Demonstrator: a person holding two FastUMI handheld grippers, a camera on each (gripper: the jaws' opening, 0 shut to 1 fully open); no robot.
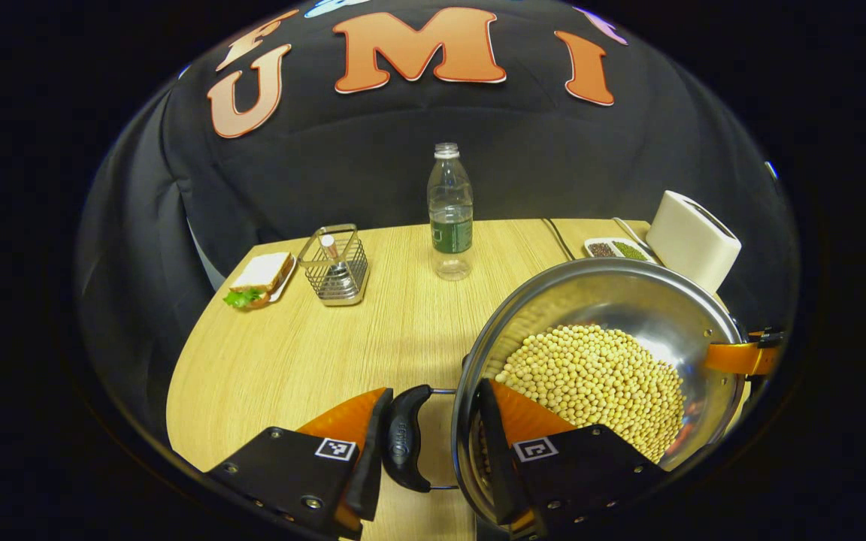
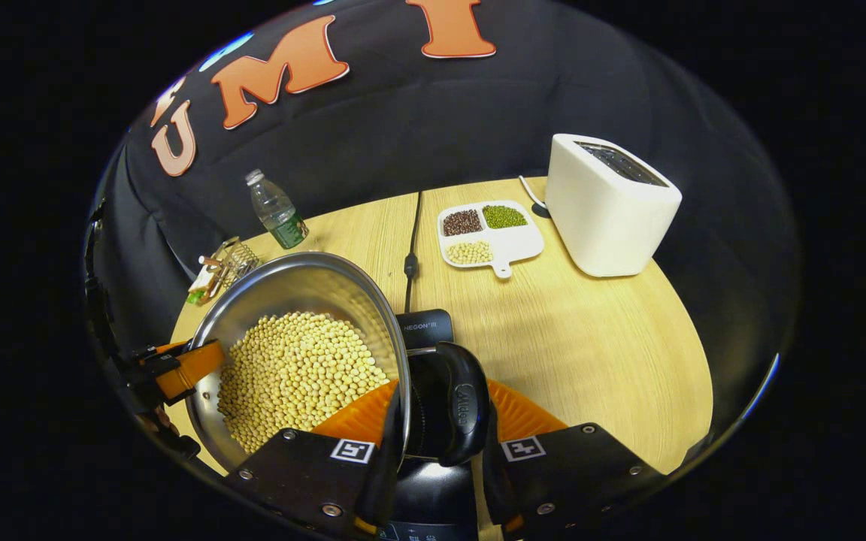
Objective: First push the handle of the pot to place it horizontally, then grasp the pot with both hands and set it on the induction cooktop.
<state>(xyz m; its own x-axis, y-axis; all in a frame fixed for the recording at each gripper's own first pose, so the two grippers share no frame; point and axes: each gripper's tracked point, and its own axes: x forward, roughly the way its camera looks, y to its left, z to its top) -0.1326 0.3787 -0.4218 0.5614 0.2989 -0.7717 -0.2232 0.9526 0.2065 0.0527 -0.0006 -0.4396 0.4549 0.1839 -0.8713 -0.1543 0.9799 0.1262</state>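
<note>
Left gripper (image 1: 427, 443): fingers straddle the pot's near rim, one outside against the black side handle (image 1: 405, 438), one inside the pot; clamped on rim and handle
Right gripper (image 2: 440, 443): same hold on the opposite side, one finger inside the rim, the other outside the black handle (image 2: 460, 413); clamped
Pot (image 1: 613, 300): steel, round, open top, held between both grippers, tilted in both views
Pot contents: pale yellow beans (image 1: 598, 379), heaped, covering the bottom
Pot position: over the black induction cooktop (image 2: 425, 327), seen under the right handle; contact cannot be told
Divided dish (image 2: 489, 237): white, three compartments, dark red, green and pale grains; beside the toaster (image 2: 610, 203)
Wire basket (image 1: 335, 264): small items upright inside, too small to name
Bottle (image 1: 449, 210): clear plastic, upright, nearly empty
Plate (image 1: 260, 279): holds a sandwich
Table (image 1: 290, 361): light wood, carries all of it
</note>
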